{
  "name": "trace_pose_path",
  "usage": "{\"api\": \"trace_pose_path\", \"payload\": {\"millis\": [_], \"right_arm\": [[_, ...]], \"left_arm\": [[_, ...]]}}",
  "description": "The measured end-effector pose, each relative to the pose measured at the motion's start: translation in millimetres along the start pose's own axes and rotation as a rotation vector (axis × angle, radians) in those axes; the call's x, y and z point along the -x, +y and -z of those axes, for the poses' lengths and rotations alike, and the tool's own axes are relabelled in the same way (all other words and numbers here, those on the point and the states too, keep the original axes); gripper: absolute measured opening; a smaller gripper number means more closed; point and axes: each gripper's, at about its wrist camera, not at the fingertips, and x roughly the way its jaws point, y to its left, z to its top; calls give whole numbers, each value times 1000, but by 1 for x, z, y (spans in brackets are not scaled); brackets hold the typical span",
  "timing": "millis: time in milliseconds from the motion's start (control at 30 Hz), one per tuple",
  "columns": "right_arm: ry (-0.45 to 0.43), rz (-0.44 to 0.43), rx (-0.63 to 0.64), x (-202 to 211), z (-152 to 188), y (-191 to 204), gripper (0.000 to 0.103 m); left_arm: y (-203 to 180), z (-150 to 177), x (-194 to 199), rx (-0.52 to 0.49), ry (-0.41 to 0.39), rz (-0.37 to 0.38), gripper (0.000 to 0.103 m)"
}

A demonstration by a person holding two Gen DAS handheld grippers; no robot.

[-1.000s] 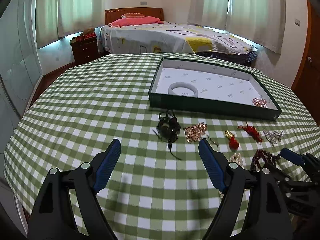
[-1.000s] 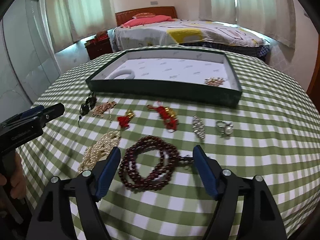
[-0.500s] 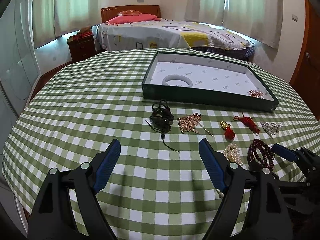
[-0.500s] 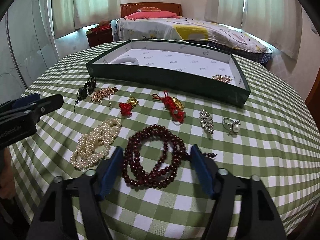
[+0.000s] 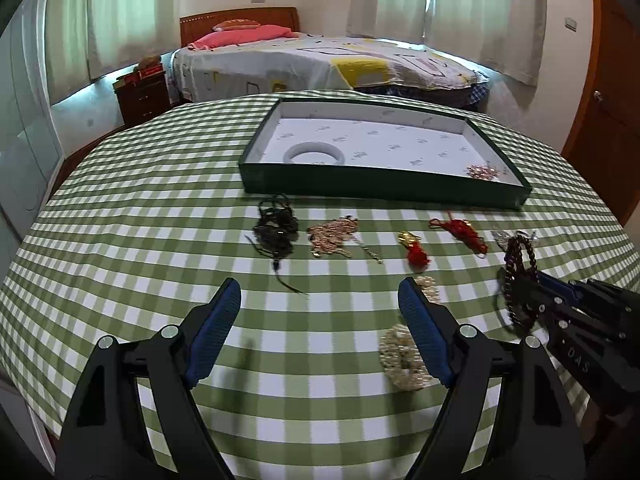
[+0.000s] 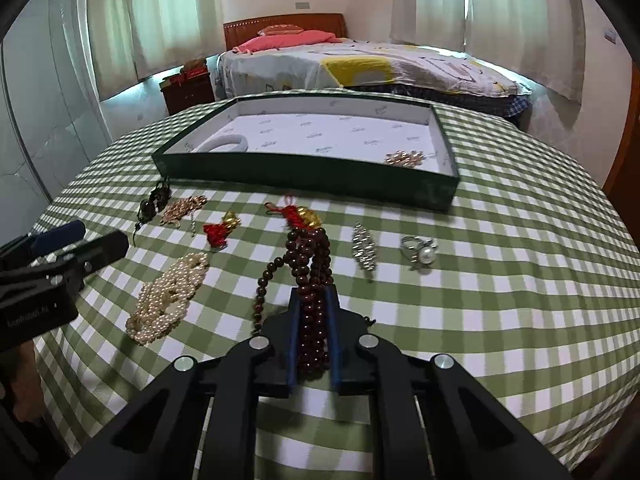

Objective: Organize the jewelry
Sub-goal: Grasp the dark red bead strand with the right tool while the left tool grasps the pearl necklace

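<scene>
Left wrist view: left gripper (image 5: 320, 300) is held with fingers wide, nothing between them, over the checked desk (image 5: 120, 220). Pearl strand (image 5: 404, 356) is seen just beside its right finger. Green tray (image 5: 384, 188) lies well ahead of the fingers.

Right wrist view: right gripper (image 6: 313, 300) has just been closing; its fingers are clamped on the dark red bead bracelet (image 6: 310, 280), loops hanging ahead of the fingertips. Pearl ring (image 6: 420, 254) is seen ahead to the right.

Soft daylight came through the pale drawn curtains (image 5: 440, 4), shadows stayed faint, and fisheye bending darkened every corner.
</scene>
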Motion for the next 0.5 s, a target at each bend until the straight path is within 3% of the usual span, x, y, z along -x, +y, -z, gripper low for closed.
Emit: {"api": "trace_pose_path", "payload": {"millis": [500], "right_arm": [[-31,0,-82,8,2,-31,12]], "left_arm": [[-49,15,-24,-128,72,60,74]]}}
